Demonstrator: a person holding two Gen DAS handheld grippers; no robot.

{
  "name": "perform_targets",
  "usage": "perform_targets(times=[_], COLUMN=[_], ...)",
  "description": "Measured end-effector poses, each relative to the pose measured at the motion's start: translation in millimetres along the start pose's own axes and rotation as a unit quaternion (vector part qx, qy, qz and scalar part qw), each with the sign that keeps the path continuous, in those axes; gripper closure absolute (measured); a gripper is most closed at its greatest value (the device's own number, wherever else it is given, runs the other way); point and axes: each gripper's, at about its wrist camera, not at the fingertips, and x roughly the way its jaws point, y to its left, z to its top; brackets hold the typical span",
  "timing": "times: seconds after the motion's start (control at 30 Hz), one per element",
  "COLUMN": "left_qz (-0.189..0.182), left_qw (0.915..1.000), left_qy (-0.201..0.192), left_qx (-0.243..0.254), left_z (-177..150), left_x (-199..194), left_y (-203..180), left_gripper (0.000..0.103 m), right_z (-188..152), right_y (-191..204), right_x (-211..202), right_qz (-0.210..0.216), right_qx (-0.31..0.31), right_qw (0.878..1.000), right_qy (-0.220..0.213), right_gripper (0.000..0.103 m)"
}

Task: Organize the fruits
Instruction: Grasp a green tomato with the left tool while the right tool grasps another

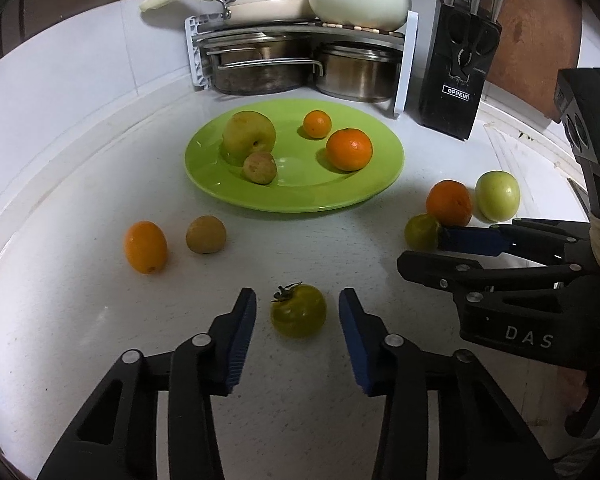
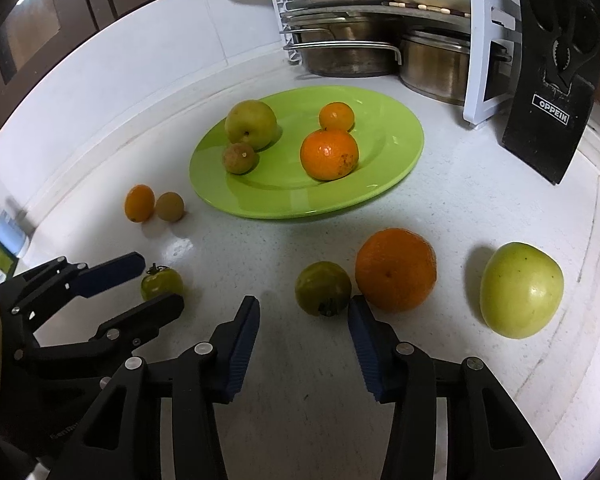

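A green plate (image 1: 300, 196) (image 2: 392, 160) holds a yellow-green apple (image 1: 249, 133), a small brown fruit (image 1: 260, 167), a small orange (image 1: 317, 123) and a mandarin (image 1: 349, 149). My left gripper (image 1: 297, 312) (image 2: 152, 280) is open around a green persimmon (image 1: 298, 315) (image 2: 162, 281) on the counter. My right gripper (image 2: 303, 318) (image 1: 424, 246) is open, its fingertips just short of a second green persimmon (image 2: 323, 288) (image 1: 421, 231). Beside that lie an orange (image 2: 396, 270) (image 1: 449, 202) and a green apple (image 2: 521, 290) (image 1: 497, 195).
A kumquat (image 1: 145, 246) (image 2: 139, 203) and a brown round fruit (image 1: 205, 234) (image 2: 169, 207) lie left of the plate. A rack of pots (image 1: 300, 52) and a black knife block (image 1: 458, 68) stand at the back. The counter's raised edge curves around the right side.
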Motion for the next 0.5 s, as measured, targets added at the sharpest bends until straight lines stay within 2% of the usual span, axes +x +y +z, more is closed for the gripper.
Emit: perform_targets(times=[0.07,0.13,0.23,0.4,0.5], left_qz=[-0.002,-0.004,-0.006,-0.004,-0.004], left_qw=[1.0,1.0,0.9999,0.9998,0.9997], left_qy=[0.003,0.003,0.004,0.001,0.0], left_qx=[-0.003,-0.006,-0.011,-0.021,-0.026], left_z=[0.6,1.0,1.0,1.3,1.7], left_x=[1.7,2.2,2.0,-0.1,-1.9], left_y=[0.5,1.0,1.7,5.1,6.1], left_gripper=[0.07,0.073,0.073,0.073,0.073], right_z=[1.6,3.0,5.2,7.6,8.2], right_y=[-0.9,-1.2,0.0,0.6,2.0], right_x=[1.2,2.1,4.3,5.7,4.4], right_qz=[0.002,0.004,0.001,-0.002,-0.002], right_qx=[0.002,0.007,0.006,-0.001,-0.007], right_qw=[1.0,1.0,1.0,1.0,1.0], right_qy=[-0.001,-0.002,-0.004,-0.004,-0.006], right_gripper=[0.058,0.058,0.059,0.074,0.074])
